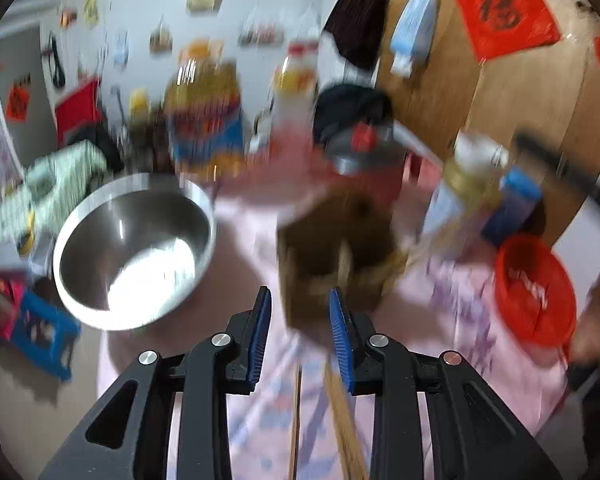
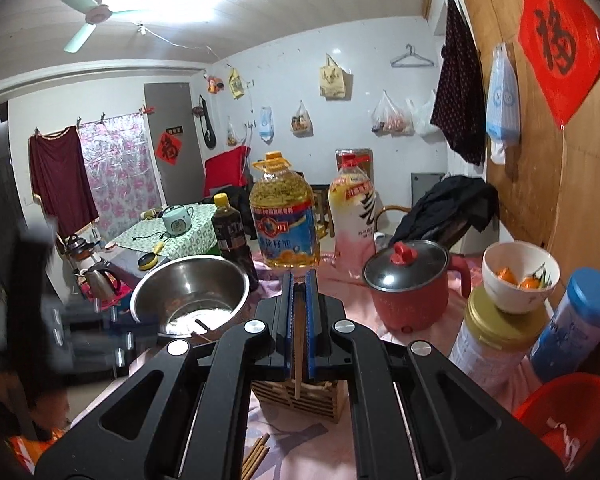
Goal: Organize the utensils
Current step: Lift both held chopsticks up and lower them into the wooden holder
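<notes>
My right gripper (image 2: pixel 300 278) is shut on a single wooden chopstick (image 2: pixel 298 344), which hangs down between its blue pads. The chopstick's lower end is over a slatted wooden utensil holder (image 2: pixel 300 400) on the pink cloth. Several more chopsticks (image 2: pixel 256 456) lie on the cloth at the near left. In the blurred left wrist view, my left gripper (image 1: pixel 299 294) is open with nothing between its pads. It is just in front of the brown holder (image 1: pixel 332 256). Two chopsticks (image 1: pixel 344 420) lie on the cloth below its fingers.
A steel bowl (image 2: pixel 188 296) stands left of the holder and a red lidded pot (image 2: pixel 412 284) stands to its right. Oil and drink bottles (image 2: pixel 284 216) line the back. A tin with a white bowl on top (image 2: pixel 496 332), a blue-capped jar (image 2: pixel 572 324) and a red basket (image 2: pixel 568 420) crowd the right.
</notes>
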The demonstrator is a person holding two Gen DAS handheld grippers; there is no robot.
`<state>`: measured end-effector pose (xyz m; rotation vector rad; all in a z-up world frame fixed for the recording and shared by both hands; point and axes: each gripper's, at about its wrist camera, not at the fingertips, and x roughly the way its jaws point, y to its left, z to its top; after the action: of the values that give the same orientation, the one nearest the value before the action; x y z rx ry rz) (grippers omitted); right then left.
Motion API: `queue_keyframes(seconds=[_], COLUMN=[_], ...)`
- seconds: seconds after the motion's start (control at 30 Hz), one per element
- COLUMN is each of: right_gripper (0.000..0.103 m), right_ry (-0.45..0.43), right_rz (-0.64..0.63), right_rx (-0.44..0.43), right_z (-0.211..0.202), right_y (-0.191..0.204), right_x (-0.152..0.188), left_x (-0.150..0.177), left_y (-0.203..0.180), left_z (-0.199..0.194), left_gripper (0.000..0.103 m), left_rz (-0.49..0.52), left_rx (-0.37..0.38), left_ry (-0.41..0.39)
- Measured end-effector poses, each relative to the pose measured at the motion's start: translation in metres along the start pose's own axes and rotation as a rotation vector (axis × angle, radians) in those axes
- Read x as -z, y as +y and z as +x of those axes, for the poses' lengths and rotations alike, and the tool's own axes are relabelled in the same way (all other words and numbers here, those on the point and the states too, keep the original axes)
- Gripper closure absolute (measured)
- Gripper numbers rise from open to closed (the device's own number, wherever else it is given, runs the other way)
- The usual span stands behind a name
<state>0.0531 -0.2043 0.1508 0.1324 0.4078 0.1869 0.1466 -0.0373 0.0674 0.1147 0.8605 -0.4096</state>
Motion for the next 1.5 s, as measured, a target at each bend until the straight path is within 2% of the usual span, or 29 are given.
queue_keyframes(seconds=[0.27,0.43,0.6,0.67,0.73,0.77,0.8,0.9,0.97,1.27,1.5], right_gripper=[0.097,0.097,0.097,0.097,0.097,0.097,0.097,0.097,0.097,0.097,0.097], right_ry=[0.005,0.004,0.019,0.027,0.031,0.032,0.032,0.028,0.021,-0.012,-0.029], right_rz=[-0.009,-0.045,-0.066,-0.071,-0.076,-0.077,-0.077,-0.081,-0.076,-0.013,0.01], right_rx=[0.026,0.036,0.042,0.045,0.048,0.049,0.051,0.051,0.054,0.037,0.026], right_z=[-0.005,-0.012,-0.015,-0.016,-0.017,-0.017,-0.017,-0.017,-0.018,-0.023,-0.023], right_y=[0.017,0.036,0.049,0.053,0.057,0.059,0.059,0.059,0.059,0.042,0.029], right_x=[0.0,-0.002,0.001,0.003,0.003,0.003,0.003,0.003,0.002,0.001,-0.001], left_x=[0.121,0.176,0.21,0.219,0.223,0.225,0.229,0.222,0.206,0.092,0.027], left_y=[0.025,0.025,0.031,0.031,0.028,0.027,0.027,0.025,0.024,0.012,0.001], left_z=[0.035,0.051,0.063,0.061,0.059,0.059,0.059,0.052,0.039,-0.038,-0.054], left_gripper=[0.073,0.073,0.074,0.075,0.081,0.095,0.097,0.097,0.097,0.098,0.098], left_rz=[-0.024,-0.002,-0.003,0.014,0.04,0.046,0.048,0.041,0.036,0.13,0.099], left_rx=[0.051,0.073,0.106,0.106,0.106,0.112,0.112,0.1,0.096,0.019,0.059], left_ry=[0.182,0.263,0.29,0.26,0.24,0.235,0.225,0.208,0.182,0.018,-0.06])
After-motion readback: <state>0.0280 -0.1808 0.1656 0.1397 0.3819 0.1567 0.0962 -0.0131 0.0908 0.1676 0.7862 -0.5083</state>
